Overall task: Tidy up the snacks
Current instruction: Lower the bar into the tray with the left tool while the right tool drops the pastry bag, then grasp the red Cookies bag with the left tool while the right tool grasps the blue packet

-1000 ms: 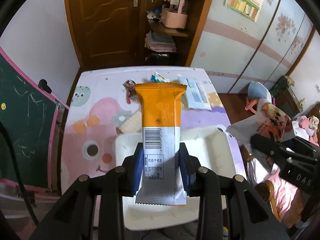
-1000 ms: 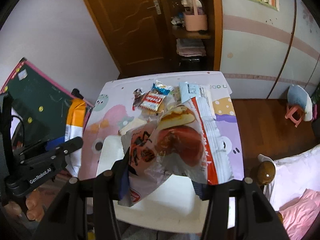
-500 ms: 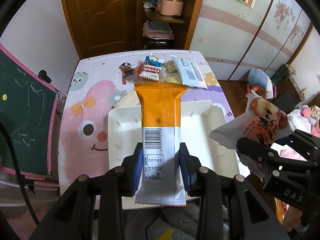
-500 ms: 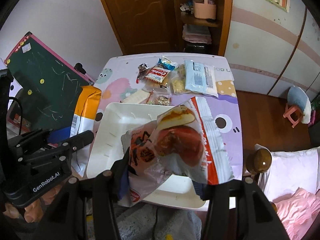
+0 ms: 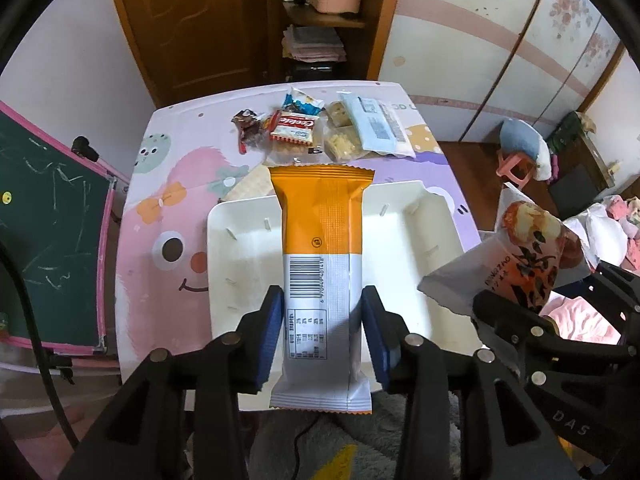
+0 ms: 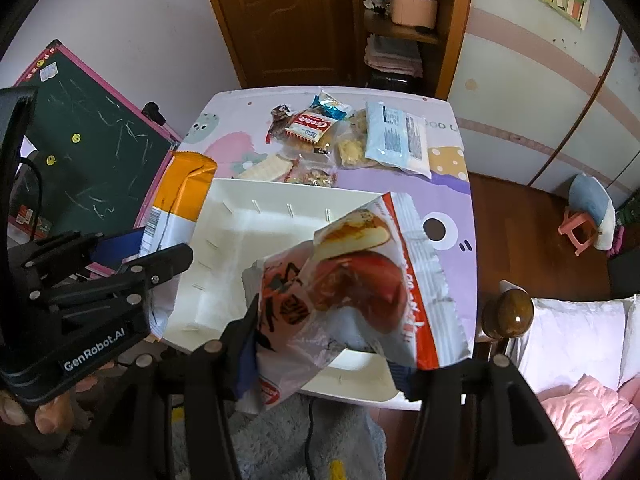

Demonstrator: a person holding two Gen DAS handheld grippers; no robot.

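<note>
In the left wrist view I am holding my left gripper (image 5: pixel 322 336) above the white tray (image 5: pixel 240 264), its jaws just having been opening with the orange-and-white wrapper (image 5: pixel 320 264) between them, the right pad showing a slight gap; the packet's long axis is running straight ahead along the fingers, over the tray's middle. In the right wrist view my right gripper (image 6: pixel 324 344) is clamping the crumpled bread bag (image 6: pixel 352 288), hanging over the tray's near right part, so the left packet is looking nearer to release.
</note>
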